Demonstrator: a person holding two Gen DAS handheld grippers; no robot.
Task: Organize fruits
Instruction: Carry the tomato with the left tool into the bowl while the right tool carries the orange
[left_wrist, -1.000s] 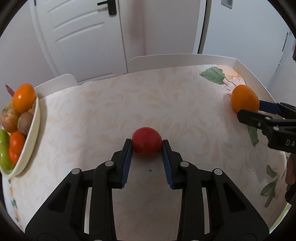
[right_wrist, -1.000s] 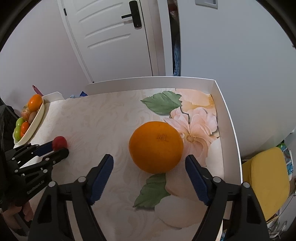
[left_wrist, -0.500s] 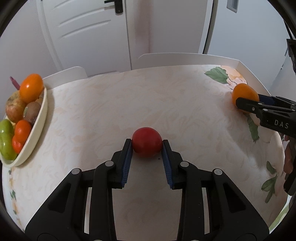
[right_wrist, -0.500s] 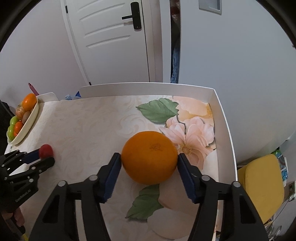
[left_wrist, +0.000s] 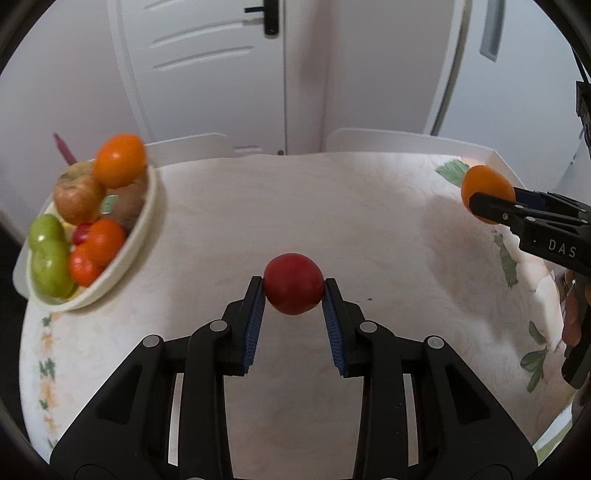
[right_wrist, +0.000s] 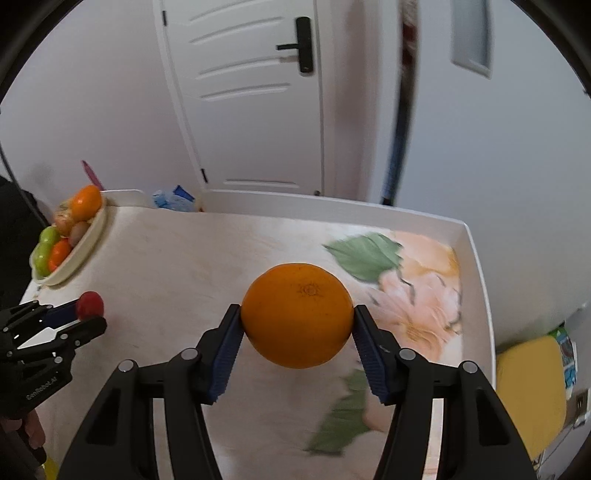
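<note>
My left gripper (left_wrist: 293, 286) is shut on a red tomato (left_wrist: 293, 282) and holds it above the table. My right gripper (right_wrist: 297, 319) is shut on a large orange (right_wrist: 297, 314), lifted above the flowered cloth. The orange also shows at the right of the left wrist view (left_wrist: 485, 190), and the tomato at the left of the right wrist view (right_wrist: 89, 303). A cream fruit bowl (left_wrist: 144, 229) stands at the table's left edge, full of oranges, green fruits, an apple and a kiwi; it also shows in the right wrist view (right_wrist: 83, 245).
The table (left_wrist: 332, 206) has a pale cloth with leaf and flower prints and a raised white rim (right_wrist: 476, 258). White chair backs (left_wrist: 399, 138) stand behind it, with a white door (right_wrist: 251, 92) beyond. A yellow stool (right_wrist: 532, 391) sits off the right side.
My right gripper closed on the orange and lifted it. My left gripper raised the tomato and turned left, bringing the bowl nearer in view.
</note>
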